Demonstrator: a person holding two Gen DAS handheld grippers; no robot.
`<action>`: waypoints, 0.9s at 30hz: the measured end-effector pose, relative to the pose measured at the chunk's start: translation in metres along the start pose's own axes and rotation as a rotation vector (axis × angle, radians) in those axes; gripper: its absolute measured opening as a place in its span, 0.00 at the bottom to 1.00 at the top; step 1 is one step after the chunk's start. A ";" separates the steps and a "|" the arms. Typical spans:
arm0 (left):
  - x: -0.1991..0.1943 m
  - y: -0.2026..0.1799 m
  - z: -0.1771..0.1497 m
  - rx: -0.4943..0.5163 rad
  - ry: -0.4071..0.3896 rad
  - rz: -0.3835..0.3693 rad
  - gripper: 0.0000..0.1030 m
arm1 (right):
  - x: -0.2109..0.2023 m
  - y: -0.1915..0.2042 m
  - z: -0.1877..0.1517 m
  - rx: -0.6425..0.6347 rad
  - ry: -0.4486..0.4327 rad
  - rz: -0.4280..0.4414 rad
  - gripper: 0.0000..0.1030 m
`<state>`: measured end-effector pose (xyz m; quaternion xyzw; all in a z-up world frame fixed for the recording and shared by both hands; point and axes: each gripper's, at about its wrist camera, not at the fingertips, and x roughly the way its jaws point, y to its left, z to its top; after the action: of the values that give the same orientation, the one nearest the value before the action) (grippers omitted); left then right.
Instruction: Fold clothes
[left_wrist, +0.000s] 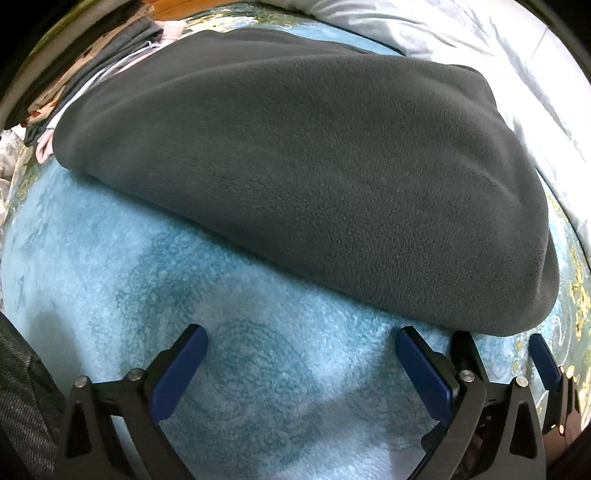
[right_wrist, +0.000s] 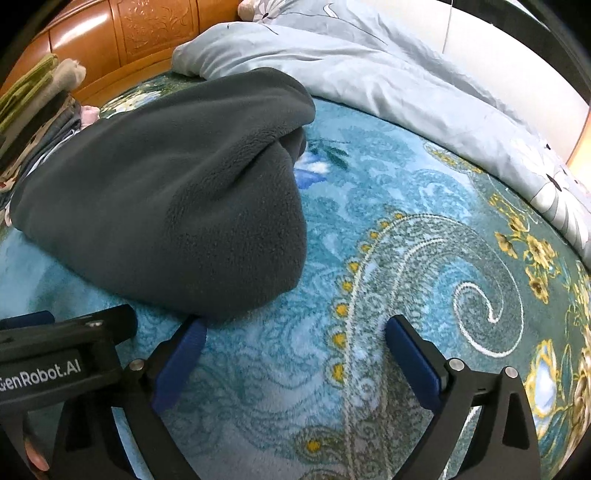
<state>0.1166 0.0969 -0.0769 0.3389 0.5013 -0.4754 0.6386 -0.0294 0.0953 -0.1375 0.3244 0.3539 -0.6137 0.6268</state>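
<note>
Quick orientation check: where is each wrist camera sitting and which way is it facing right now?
Left wrist view: low over the blue blanket, facing the folded grey fleece; its open left hand-held gripper shows, with the right hand-held gripper at the right edge.
Right wrist view: beside it, facing the fleece's right end and the pale duvet; the open right hand-held gripper shows.
Shared: fleece, blanket, duvet, the clothes stack.

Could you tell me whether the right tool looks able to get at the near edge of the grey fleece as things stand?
Probably yes: the right tool is open, and the grey fleece lies just ahead with nothing between.
</note>
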 end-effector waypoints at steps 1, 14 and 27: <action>0.000 0.000 0.000 0.001 0.002 0.001 1.00 | 0.000 0.000 0.000 0.000 -0.003 0.000 0.96; -0.008 0.001 0.005 0.020 0.030 0.021 1.00 | -0.006 0.001 -0.005 0.005 -0.029 0.003 0.96; -0.018 0.003 0.007 0.027 0.037 0.023 1.00 | -0.002 0.005 -0.008 -0.006 -0.039 -0.015 0.97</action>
<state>0.1209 0.0959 -0.0581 0.3619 0.5026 -0.4685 0.6301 -0.0250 0.1031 -0.1402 0.3076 0.3459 -0.6236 0.6300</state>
